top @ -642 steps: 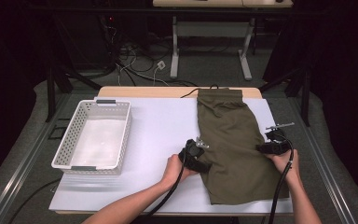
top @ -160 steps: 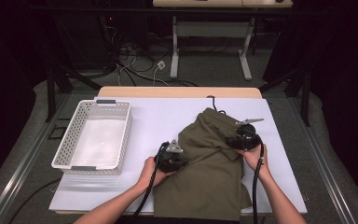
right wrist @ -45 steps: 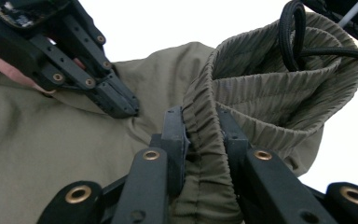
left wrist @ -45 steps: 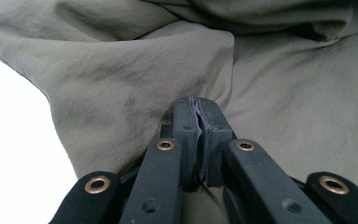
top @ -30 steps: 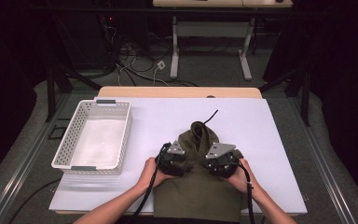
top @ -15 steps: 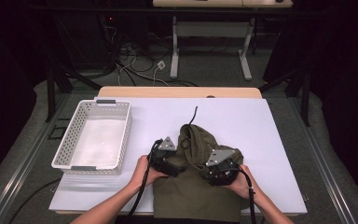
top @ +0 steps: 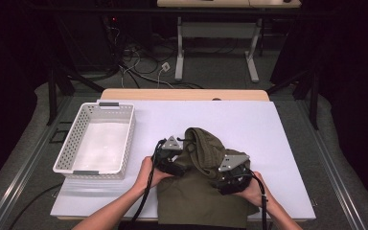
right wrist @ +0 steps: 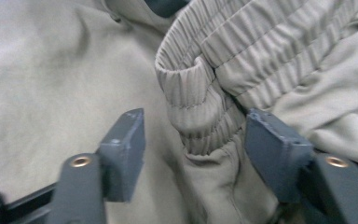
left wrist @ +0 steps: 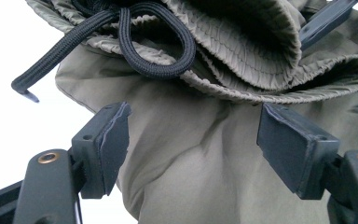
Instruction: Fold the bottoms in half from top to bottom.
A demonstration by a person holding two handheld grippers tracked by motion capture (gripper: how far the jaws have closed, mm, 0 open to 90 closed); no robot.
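An olive-green garment (top: 199,196) with an elastic waistband, probably a pair of shorts or trousers, lay folded on the near part of the white table top (top: 268,129), right of the white perforated basket (top: 124,139) and well apart from it. Its gathered waistband (top: 206,148) was heaped on top of the flat folded part, toward the far side of the bundle.

The person's forearms came in from the near edge, angled inward, so the two hands sat close together on either side of the bundle. The left hand (top: 148,173) held the left gripper (top: 172,160) low at the garment's left edge, pointing in toward the waistband. In the left gripper view its jaws stood wide apart with smooth cloth lying beyond and between them; the pads pressed on nothing. A black drawstring (left wrist: 135,44) looped over the ribbed waistband just past them. These jaws had just been easing slightly narrower.

The right hand (top: 249,189) held the right gripper (top: 227,175) at the garment's right side, tilted down onto the fabric. Its jaws had just been opening; in the right gripper view a fold of the waistband (right wrist: 200,107) stood between the pads, nearer the right-hand one, with a clear gap on the other side, so nothing was gripped
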